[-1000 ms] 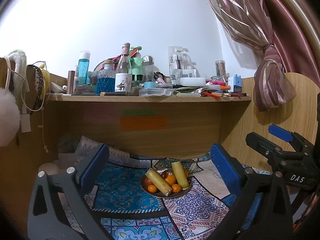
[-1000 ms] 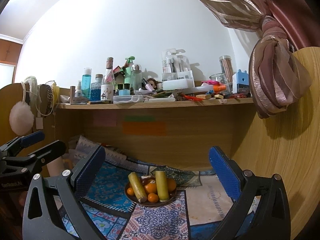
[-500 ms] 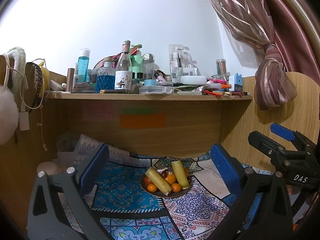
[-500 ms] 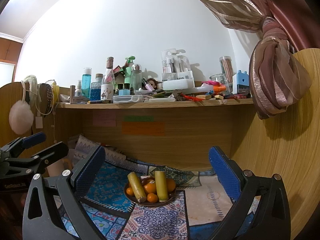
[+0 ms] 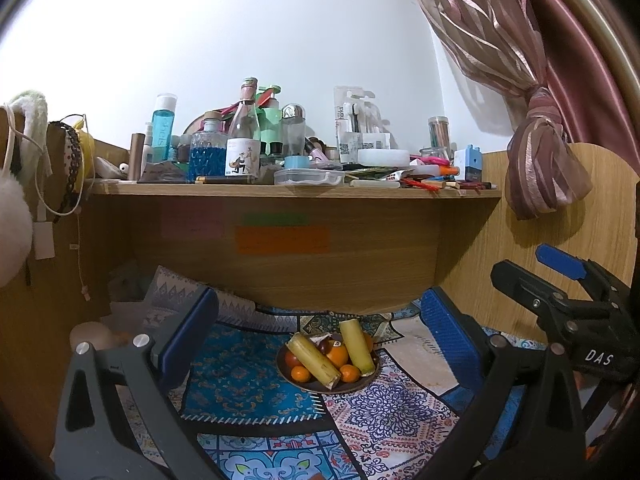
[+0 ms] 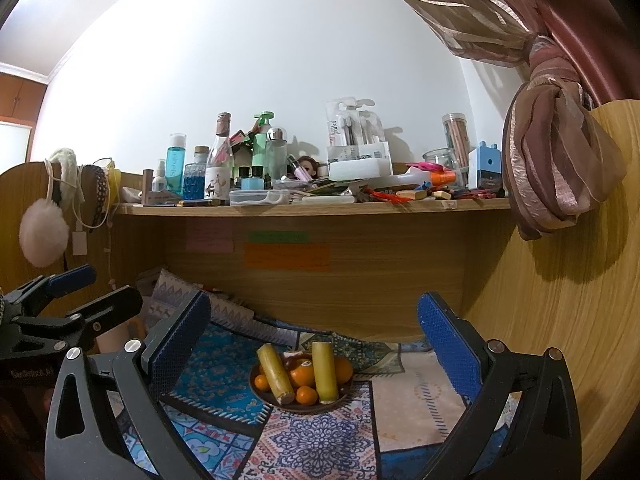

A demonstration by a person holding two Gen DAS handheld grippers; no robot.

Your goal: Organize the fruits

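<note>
Blue pads line both pairs of tongs, and both pairs stand spread wide with nothing between them. The left tongs [image 5: 316, 326] hang above the worktop [image 5: 384, 412], which is covered by a patterned cloth [image 5: 240, 380] in blue, white and red; the right tongs [image 6: 314, 322] hang over the same cloth. Each pair shows in the other's view: the right tongs sit at the right edge of the left view, and the left tongs at the left edge of the right view.

On the cloth, between the spread fingers in both views, sits a dark bowl [image 5: 320, 388] of fruit. Two yellow-green cane pieces [image 5: 314, 359] lie across it, one slanting to the left, the other [image 5: 357, 346] more upright at the right. Around and under them are small oranges [image 5: 301, 373], a larger orange [image 5: 337, 354] with a sticker, and something dark red at the left rim, too small to tell. Neither pair of tongs touches the bowl; both are well apart from it.

Behind the bowl a wooden back panel carries an orange note [image 5: 282, 239], a green one above it and a pink one to the left. Over it runs a wooden shelf [image 5: 280, 191] crowded with bottles [image 5: 243, 144], jars, a clear box and pens. A white pom-pom [image 6: 43, 232] hangs on the left side panel, and a knotted brown curtain [image 6: 556, 176] hangs at the right.
</note>
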